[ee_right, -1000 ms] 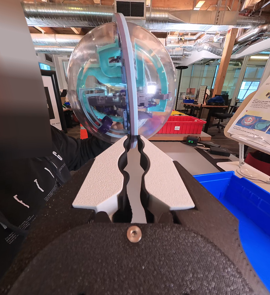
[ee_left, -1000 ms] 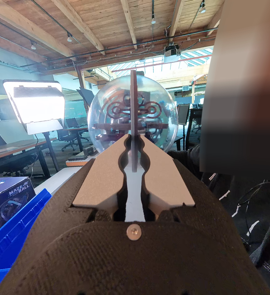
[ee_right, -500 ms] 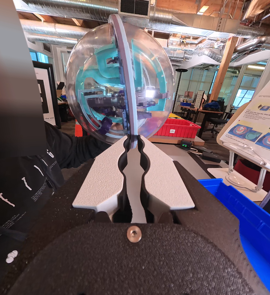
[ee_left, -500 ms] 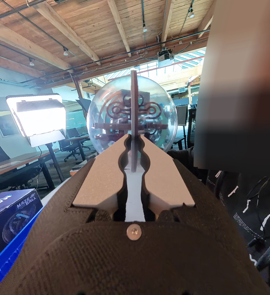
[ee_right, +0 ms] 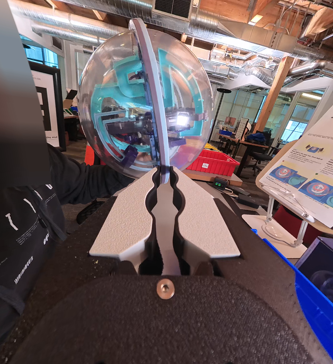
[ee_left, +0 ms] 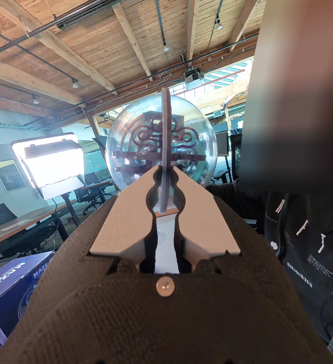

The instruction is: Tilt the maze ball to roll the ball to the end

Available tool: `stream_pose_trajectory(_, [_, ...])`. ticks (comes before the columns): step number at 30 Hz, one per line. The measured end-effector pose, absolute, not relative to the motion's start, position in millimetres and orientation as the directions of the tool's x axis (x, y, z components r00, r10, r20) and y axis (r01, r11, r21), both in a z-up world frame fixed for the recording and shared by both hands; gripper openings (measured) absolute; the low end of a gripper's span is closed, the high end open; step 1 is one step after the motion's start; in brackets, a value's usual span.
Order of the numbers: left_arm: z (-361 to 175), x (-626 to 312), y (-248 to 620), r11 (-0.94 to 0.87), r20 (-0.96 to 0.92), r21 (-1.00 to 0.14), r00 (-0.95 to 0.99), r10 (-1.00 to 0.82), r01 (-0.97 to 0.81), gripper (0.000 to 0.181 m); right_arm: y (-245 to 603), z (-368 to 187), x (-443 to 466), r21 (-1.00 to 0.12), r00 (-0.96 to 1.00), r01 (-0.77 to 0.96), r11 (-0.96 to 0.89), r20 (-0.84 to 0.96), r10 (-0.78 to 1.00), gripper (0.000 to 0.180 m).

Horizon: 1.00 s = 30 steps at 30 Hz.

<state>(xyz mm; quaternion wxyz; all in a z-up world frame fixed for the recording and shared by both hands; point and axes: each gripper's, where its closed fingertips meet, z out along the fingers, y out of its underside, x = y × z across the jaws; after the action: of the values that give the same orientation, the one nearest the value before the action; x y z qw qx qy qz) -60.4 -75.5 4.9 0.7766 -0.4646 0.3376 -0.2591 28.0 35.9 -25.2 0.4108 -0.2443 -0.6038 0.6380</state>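
A clear maze ball (ee_left: 138, 141) with a flat grey rim ring is held up in the air between both grippers. My left gripper (ee_left: 165, 173) is shut on the ring's edge, and dark red tracks show inside the sphere. My right gripper (ee_right: 164, 173) is shut on the ring at the opposite side, where the maze ball (ee_right: 122, 102) shows teal and purple tracks. In the right wrist view the ring leans to the left at its top. I cannot pick out the small rolling ball inside.
A person in dark clothing (ee_left: 299, 246) stands close behind the ball. A dark blue product box (ee_left: 6, 291) lies low left. A blue bin (ee_right: 319, 307), an instruction sheet on a stand (ee_right: 307, 177) and a red bin (ee_right: 211, 163) are on the right.
Both grippers have tilted upward with the ball, showing more ceiling. The ring now leans further left in the right wrist view. Both grips are unchanged.
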Motion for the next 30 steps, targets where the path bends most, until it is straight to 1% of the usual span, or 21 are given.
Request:
stream_pose_trajectory(5, [1,-64,-70,0.434,-0.285,-0.897,0.641,-0.713,0.084,0.007,42,-27,25,-0.971,-0.54,-0.229,0.073,0.19,0.82,0.008])
stream_pose_trajectory(16, [-36,-76,-42,0.363,-0.212,-0.923,0.616,-0.759,0.129,0.007,67,-54,18,-0.978,-0.518,-0.201,0.05,0.149,0.842,0.008])
stream_pose_trajectory(21, [-28,-79,-25,0.333,-0.163,-0.924,0.594,-0.788,0.188,0.007,78,-52,22,-0.977,-0.498,-0.209,0.037,0.139,0.856,0.008])
stream_pose_trajectory(26, [-24,-75,-12,0.307,-0.166,-0.939,0.577,-0.8,0.156,0.007,89,-56,26,-0.979,-0.484,-0.202,0.008,0.107,0.869,0.008])
stream_pose_trajectory(30, [-16,-74,-6,0.3,-0.159,-0.94,0.57,-0.806,0.162,0.007,93,-58,23,-0.982,-0.48,-0.19,-0.004,0.089,0.873,0.008])
